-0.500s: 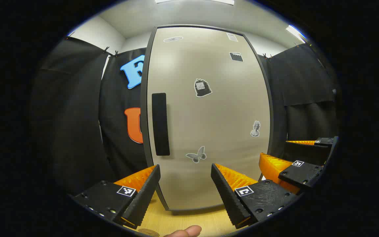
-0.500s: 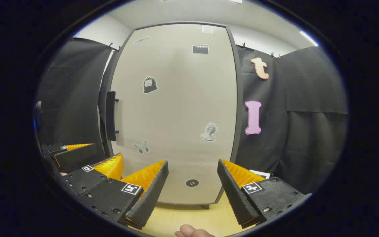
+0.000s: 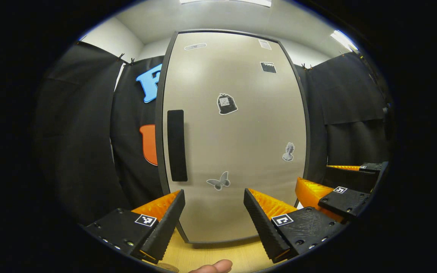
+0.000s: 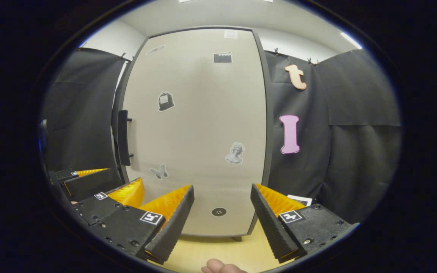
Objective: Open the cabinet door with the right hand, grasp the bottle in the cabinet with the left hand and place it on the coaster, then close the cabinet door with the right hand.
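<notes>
- The cabinet door is shut; in the left gripper view it sits a little further left and lower than half a second ago, so the left gripper has drifted slightly without drawing closer.
- In the right gripper view the door has slid a touch leftward too; the right gripper has turned or shifted a little rightward, not yet toward the handle.
- The handle, a dark vertical bar standing off the door on two short posts, lies at the door's left edge in both views, well apart from either pair of jaws.
- Left gripper: jaws spread wide with nothing between them, pointed at the lower door just above the desk.
- Right gripper: jaws likewise apart and empty, aimed at the door's lower middle.
- The right gripper also appears at the right edge of the left gripper view, beside the left one, and the left gripper at the lower left of the right gripper view.
- The bottle is presumably behind the closed door and cannot be seen; a thin round edge at the bottom of the left gripper view may be the coaster, though I cannot be sure.
- Judgement: the task is at its very start; opening is still to do, and the right gripper must swing left to reach the handle.
</notes>
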Demonstrator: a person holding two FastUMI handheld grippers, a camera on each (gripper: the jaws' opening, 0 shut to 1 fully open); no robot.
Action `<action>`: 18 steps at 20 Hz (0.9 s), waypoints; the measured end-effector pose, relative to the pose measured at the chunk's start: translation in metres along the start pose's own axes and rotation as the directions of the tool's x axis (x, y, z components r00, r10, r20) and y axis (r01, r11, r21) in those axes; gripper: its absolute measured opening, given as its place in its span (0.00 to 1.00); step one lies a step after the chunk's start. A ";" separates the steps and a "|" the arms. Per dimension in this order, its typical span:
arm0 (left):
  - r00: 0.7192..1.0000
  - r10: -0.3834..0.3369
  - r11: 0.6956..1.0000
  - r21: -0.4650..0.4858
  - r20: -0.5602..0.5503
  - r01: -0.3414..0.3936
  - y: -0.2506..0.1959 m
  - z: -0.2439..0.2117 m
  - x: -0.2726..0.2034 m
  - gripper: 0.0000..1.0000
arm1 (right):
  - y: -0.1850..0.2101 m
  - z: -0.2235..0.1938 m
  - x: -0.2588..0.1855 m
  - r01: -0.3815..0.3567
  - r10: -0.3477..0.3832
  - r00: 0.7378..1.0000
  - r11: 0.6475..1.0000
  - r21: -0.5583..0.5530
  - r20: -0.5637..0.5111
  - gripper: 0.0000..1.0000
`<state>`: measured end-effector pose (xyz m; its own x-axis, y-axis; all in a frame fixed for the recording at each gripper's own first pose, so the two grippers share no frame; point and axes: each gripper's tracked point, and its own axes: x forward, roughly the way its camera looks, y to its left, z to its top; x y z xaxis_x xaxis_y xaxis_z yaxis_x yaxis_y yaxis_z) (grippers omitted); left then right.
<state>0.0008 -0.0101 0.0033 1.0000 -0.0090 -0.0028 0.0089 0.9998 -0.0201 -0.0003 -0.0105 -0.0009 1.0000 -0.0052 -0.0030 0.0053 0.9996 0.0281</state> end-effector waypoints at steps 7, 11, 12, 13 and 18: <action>1.000 0.018 1.000 -0.001 -0.003 -0.018 0.003 0.000 -0.004 0.94 | 0.003 -0.002 0.000 -0.015 0.015 1.000 1.000 0.017 -0.011 0.96; 1.000 0.023 1.000 0.000 -0.002 -0.023 0.004 0.001 -0.006 0.94 | 0.004 -0.004 -0.001 -0.021 0.021 1.000 0.999 0.025 -0.016 0.96; 1.000 0.024 1.000 0.001 -0.001 -0.024 0.005 0.001 -0.006 0.94 | 0.005 -0.004 -0.001 -0.021 0.022 1.000 0.999 0.025 -0.014 0.96; 1.000 0.025 1.000 0.002 -0.002 -0.025 0.005 0.001 -0.007 0.94 | 0.005 -0.003 -0.001 -0.020 0.021 1.000 1.000 0.024 -0.014 0.96; 1.000 0.016 1.000 -0.015 -0.017 -0.016 0.007 -0.002 -0.010 0.94 | 0.012 -0.005 -0.001 -0.041 0.041 0.999 0.999 0.014 -0.027 0.96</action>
<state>-0.0095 -0.0028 0.0013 0.9998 0.0069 -0.0200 -0.0076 0.9994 -0.0349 -0.0012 0.0020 -0.0056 0.9989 0.0367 -0.0289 -0.0354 0.9985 0.0420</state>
